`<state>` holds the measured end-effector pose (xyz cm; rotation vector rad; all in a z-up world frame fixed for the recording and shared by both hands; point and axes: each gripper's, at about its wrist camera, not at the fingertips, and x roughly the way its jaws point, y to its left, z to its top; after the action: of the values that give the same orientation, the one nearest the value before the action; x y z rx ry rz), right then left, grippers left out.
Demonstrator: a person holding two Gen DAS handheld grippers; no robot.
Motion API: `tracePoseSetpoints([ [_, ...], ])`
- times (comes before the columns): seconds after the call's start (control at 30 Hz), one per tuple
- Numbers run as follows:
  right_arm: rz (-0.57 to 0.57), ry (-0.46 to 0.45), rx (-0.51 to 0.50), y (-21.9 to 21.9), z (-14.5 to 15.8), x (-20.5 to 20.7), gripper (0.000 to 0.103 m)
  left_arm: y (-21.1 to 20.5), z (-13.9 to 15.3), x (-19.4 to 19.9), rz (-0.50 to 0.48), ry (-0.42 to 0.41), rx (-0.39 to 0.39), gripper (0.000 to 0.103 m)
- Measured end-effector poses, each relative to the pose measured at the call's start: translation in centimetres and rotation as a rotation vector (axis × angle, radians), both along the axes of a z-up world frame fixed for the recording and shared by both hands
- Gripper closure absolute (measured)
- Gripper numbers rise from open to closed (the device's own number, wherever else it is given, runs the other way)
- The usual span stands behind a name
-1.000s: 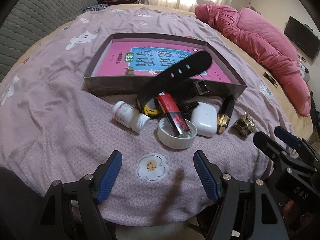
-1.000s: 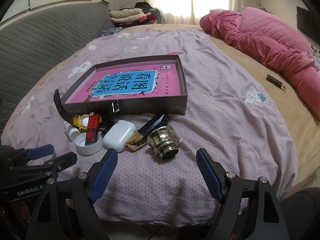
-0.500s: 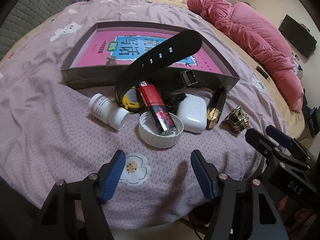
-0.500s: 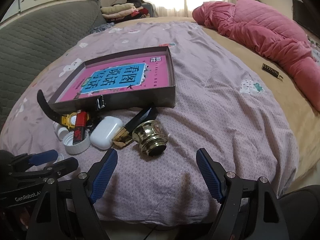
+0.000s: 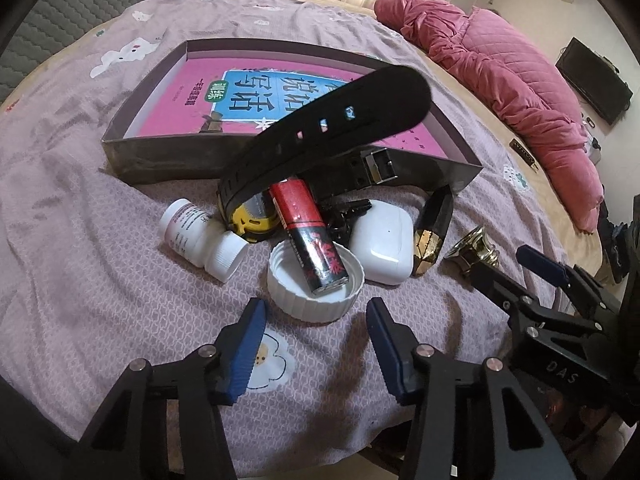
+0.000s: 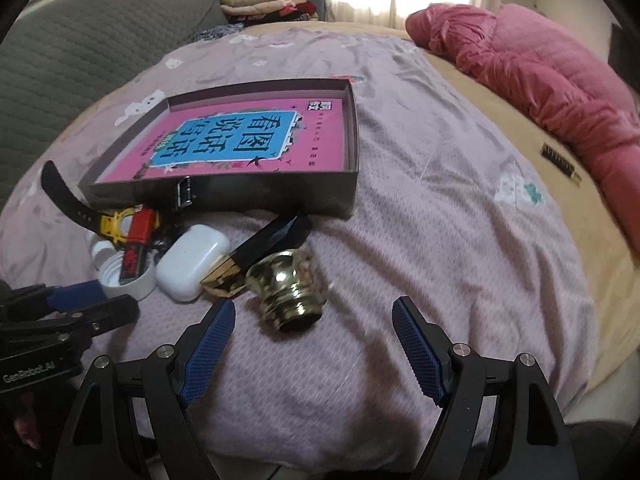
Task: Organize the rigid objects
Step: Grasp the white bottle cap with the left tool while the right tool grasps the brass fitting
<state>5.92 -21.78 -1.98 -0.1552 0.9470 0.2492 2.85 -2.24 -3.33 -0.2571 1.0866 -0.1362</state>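
A pile of small objects lies on the bed before a shallow dark box (image 5: 132, 152) with a pink book (image 5: 192, 96) inside. My left gripper (image 5: 316, 322) is open, just short of a white cap (image 5: 296, 300) holding a red tube (image 5: 308, 236). Around it lie a white pill bottle (image 5: 200, 236), a black-strapped yellow watch (image 5: 320, 132), a white earbud case (image 5: 384, 244) and a black-gold bar (image 5: 430, 236). My right gripper (image 6: 312, 320) is open, close to a brass fitting (image 6: 286, 288), which also shows in the left wrist view (image 5: 472, 246).
A mauve sheet (image 6: 440, 200) covers the bed. A pink quilt (image 6: 540, 68) lies at the far right, with a small dark bar (image 6: 560, 162) near it. A grey padded headboard (image 6: 60, 48) stands at left, folded clothes (image 6: 260, 2) at the back.
Both grippers have moved forward toward the pile. The cap and tube now sit close before the left fingers, the brass fitting close before the right. Nothing has been grasped.
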Motion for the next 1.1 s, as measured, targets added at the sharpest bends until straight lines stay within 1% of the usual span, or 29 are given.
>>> tracePoseSetpoints([
  [0.1,0.021,-0.001,-0.019,0.3,-0.2,0.3,0.021,0.0,0.0,0.4,0.004,0.002,-0.003,0.051],
  [0.2,0.035,0.007,-0.021,0.4,-0.4,0.7,0.021,-0.3,-0.2,0.8,0.005,0.000,0.012,0.051],
  [0.3,0.043,0.006,-0.029,0.5,-0.5,1.1,0.021,-0.4,-0.3,1.1,0.015,-0.002,0.023,0.053],
  [0.43,0.047,0.009,-0.023,0.4,-0.7,1.5,0.022,-0.4,-0.5,1.4,0.020,-0.006,0.021,0.054],
  [0.5,0.054,0.019,-0.012,0.4,-0.9,1.8,0.032,-0.4,-0.6,1.6,0.016,-0.009,0.024,0.054],
  [0.53,0.058,0.025,-0.007,0.4,-0.9,1.9,0.035,-0.4,-0.6,1.6,0.013,-0.011,0.025,0.054],
  [0.6,0.067,0.038,-0.006,0.5,-1.1,2.2,0.048,-0.4,-0.6,1.7,0.003,-0.015,0.033,0.054],
  [0.73,0.088,0.046,0.011,0.6,-1.2,2.2,0.059,-0.5,-0.3,1.6,-0.021,-0.022,0.046,0.054],
  [0.77,0.094,0.046,0.018,0.7,-1.2,2.2,0.064,-0.5,-0.2,1.6,-0.024,-0.021,0.045,0.054],
  [1.03,0.116,0.009,0.106,0.7,0.2,1.9,0.066,0.7,0.8,1.1,-0.028,-0.031,-0.019,0.055],
  [1.1,0.117,0.002,0.124,0.8,0.5,1.8,0.066,0.8,1.1,0.9,-0.024,-0.039,-0.024,0.055],
])
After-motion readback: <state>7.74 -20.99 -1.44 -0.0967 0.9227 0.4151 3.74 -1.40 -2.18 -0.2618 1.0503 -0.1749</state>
